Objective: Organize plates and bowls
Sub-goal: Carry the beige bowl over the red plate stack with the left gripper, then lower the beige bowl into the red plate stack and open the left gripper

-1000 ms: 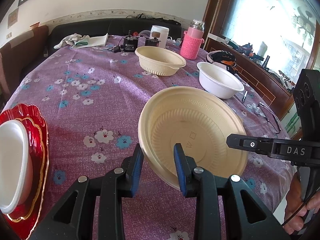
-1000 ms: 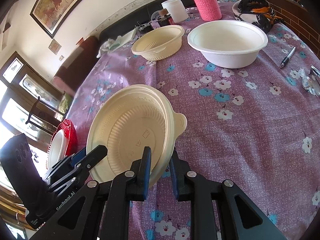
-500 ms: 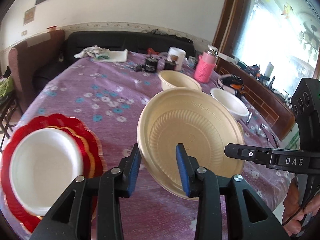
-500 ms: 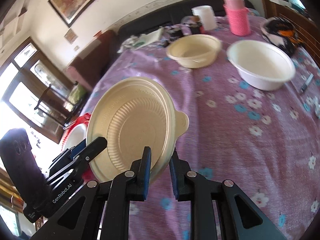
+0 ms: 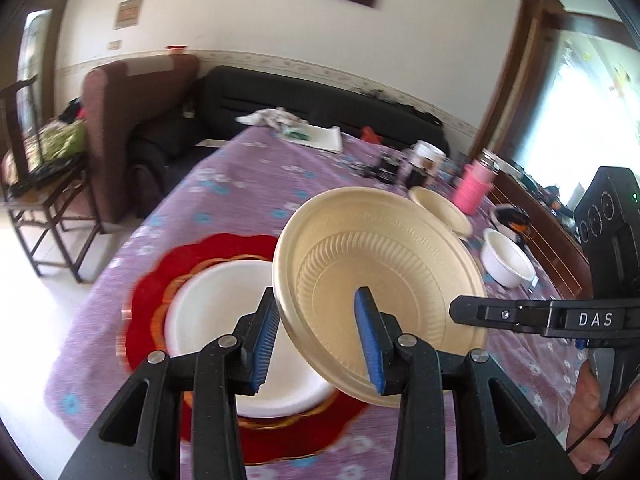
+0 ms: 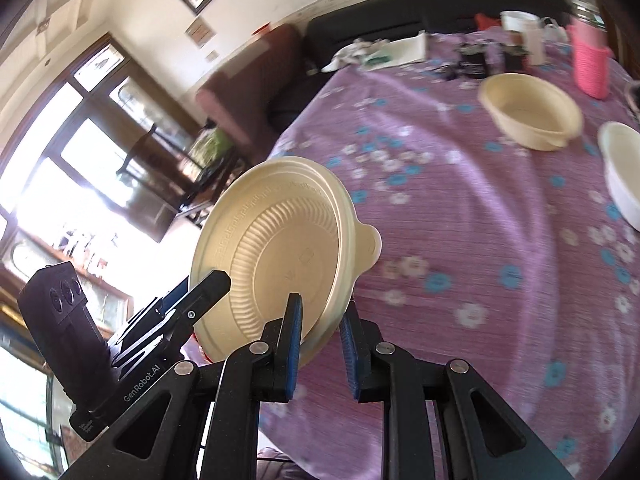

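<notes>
Both grippers carry the cream plate (image 5: 380, 296) between them: the right gripper (image 6: 322, 344) is clamped on its rim at 5 o'clock in the right wrist view, while the left gripper (image 5: 316, 338) straddles the opposite rim with its jaws parted, the near pad not clearly pressing, so the hold on that side looks loose. Against the views of a second ago, the plate has left the middle of the table and now hangs tilted in the air, its lower edge overlapping the white plate (image 5: 224, 320), which lies on the red scalloped plate (image 5: 168, 276) at 8 o'clock in the left wrist view. That stack has come from the frame edge to directly beneath the load. Judged from this, transport is nearly done and the placing step remains; levelling the tilted plate before release would be needed for it to seat squarely. Farther out at 2 o'clock, the cream bowl (image 6: 532, 116) and white bowl (image 5: 508, 260) sit unsorted on the purple floral tablecloth (image 6: 460, 216).
</notes>
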Demonstrator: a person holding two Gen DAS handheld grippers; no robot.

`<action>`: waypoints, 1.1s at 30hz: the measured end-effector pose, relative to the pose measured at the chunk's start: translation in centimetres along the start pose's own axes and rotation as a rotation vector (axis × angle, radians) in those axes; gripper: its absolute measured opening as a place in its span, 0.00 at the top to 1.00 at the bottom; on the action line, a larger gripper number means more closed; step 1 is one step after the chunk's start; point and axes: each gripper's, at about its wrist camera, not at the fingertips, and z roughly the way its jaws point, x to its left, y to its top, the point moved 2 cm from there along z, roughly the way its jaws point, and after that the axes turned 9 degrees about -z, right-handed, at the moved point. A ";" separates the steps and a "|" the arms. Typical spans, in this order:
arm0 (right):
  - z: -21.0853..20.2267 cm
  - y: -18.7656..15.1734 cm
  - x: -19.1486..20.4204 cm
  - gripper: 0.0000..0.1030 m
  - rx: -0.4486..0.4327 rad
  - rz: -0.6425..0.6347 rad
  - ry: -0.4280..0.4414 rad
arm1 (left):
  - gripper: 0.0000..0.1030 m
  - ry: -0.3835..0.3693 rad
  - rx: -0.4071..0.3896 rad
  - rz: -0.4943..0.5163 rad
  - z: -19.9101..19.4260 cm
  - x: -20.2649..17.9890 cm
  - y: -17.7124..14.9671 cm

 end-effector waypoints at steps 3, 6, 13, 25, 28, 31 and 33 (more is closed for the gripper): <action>2.0 0.8 1.4 0.79 0.028 -0.015 0.027 | 0.65 0.028 -0.016 -0.040 -0.7 2.4 0.4; 4.0 1.2 2.6 0.79 0.067 -0.019 0.048 | 0.65 0.053 -0.008 -0.061 -0.9 4.0 0.3; 7.0 1.1 3.2 0.79 0.134 0.007 0.075 | 0.65 0.052 0.039 -0.117 0.1 6.7 -0.4; 7.7 0.9 3.2 0.63 0.147 0.005 0.071 | 0.59 0.073 0.020 -0.147 -0.1 7.8 -0.3; 6.9 0.9 3.1 0.57 0.125 0.007 0.080 | 0.57 0.078 0.009 -0.147 -0.3 7.7 -0.2; 6.0 0.8 3.0 0.57 0.103 0.001 0.087 | 0.56 0.073 -0.005 -0.141 -0.7 7.2 -0.1; 5.2 0.6 2.8 0.57 0.084 0.001 0.087 | 0.54 0.069 -0.020 -0.124 -0.9 6.6 0.0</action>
